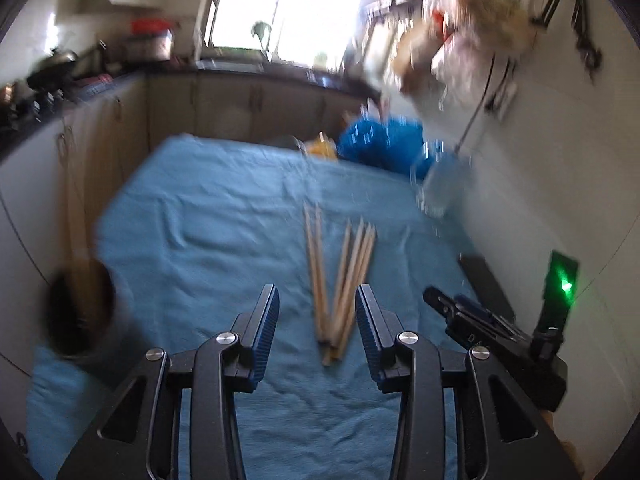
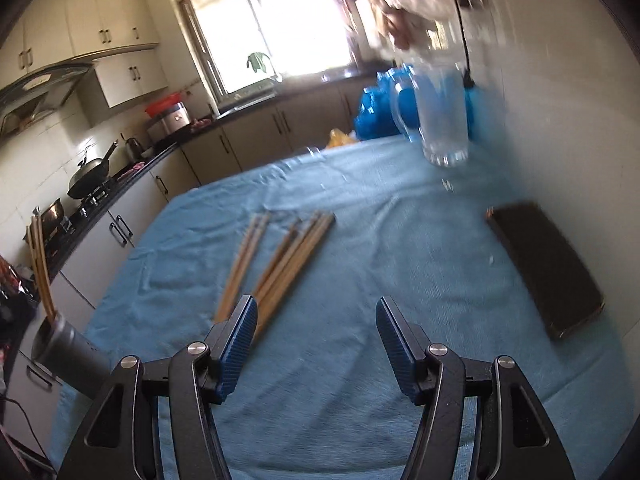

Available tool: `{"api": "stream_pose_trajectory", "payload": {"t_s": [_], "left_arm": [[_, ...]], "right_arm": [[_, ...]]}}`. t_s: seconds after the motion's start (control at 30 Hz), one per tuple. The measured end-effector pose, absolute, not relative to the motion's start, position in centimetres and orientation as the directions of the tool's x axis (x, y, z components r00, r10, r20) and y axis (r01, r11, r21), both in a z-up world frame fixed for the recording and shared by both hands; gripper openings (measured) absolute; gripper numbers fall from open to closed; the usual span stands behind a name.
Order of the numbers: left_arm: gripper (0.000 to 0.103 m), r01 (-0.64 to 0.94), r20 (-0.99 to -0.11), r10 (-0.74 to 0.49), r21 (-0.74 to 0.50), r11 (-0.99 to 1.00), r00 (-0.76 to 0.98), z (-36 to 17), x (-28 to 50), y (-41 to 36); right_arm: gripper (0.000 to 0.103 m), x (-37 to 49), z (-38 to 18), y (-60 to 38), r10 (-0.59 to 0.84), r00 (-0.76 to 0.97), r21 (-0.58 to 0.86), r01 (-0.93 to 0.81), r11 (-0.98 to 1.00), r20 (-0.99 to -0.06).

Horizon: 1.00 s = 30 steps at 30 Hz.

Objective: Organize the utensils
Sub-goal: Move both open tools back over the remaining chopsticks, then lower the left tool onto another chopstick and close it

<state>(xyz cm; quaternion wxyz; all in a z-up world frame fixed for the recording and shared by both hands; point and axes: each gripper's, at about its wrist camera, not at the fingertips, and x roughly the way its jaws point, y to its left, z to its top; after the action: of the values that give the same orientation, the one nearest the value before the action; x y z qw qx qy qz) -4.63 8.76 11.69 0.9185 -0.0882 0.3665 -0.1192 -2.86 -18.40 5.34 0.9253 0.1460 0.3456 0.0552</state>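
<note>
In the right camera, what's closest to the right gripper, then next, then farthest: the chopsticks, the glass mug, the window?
From the right gripper:
1. Chopsticks, lying on the cloth just ahead, left.
2. Glass mug, at the table's far end, right.
3. Window, beyond the far counter.

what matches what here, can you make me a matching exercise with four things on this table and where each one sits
Things:
1. loose chopsticks
2. dark holder
3. glass mug
4. black case

Places in the right wrist view:
A. far right corner of the blue cloth
B. left edge, chopsticks standing in it
C. right side, lying flat
D. middle, lying flat

Pairs: 1-D, 2-B, 3-A, 4-C
</note>
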Motion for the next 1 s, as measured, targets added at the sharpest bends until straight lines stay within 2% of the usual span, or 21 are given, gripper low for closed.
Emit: {"api": "stream_pose_trajectory", "payload": {"t_s": [0.03, 0.1, 0.3, 0.5, 0.57, 0.8, 1.0], "left_arm": [[0.037, 0.151, -0.677, -0.286, -0.253, 0.956, 0.678, 10.6, -3.4, 7.8], [0.028, 0.131, -0.701, -0.278, -0.257, 0.958, 0.656, 9.1, -1.6, 6.9], [0.020, 0.066, -0.760, -0.223, -0.232, 0.970, 0.610, 5.2, 4.6, 4.9], [0.018, 0.028, -0.799, -0.159, -0.175, 0.984, 0.580, 2.7, 9.5, 3.8], [0.013, 0.031, -0.813, -0.152, -0.163, 0.986, 0.562, 1.8, 10.6, 3.5], [0.008, 0.035, -0.810, -0.159, -0.168, 0.985, 0.565, 1.3, 11.8, 3.7], [0.007, 0.042, -0.809, -0.124, -0.122, 0.992, 0.574, 1.3, 11.8, 3.2]], "right_arm": [[0.064, -2.7, 4.8, -18.8, 0.216, 0.752, 0.324, -0.004, 0.946, -0.622], [0.063, -2.5, 4.0, -19.5, 0.240, 0.750, 0.356, -0.007, 0.934, -0.616], [0.063, -2.0, 2.6, -20.5, 0.298, 0.755, 0.431, -0.022, 0.902, -0.584], [0.063, -1.6, 1.5, -21.4, 0.343, 0.740, 0.506, -0.005, 0.863, -0.578], [0.063, -1.6, 1.5, -21.6, 0.348, 0.743, 0.515, -0.005, 0.857, -0.572], [0.063, -1.7, 2.0, -20.9, 0.345, 0.747, 0.488, -0.032, 0.872, -0.568], [0.063, -1.1, 1.4, -20.8, 0.359, 0.724, 0.495, -0.028, 0.868, -0.589]]}}
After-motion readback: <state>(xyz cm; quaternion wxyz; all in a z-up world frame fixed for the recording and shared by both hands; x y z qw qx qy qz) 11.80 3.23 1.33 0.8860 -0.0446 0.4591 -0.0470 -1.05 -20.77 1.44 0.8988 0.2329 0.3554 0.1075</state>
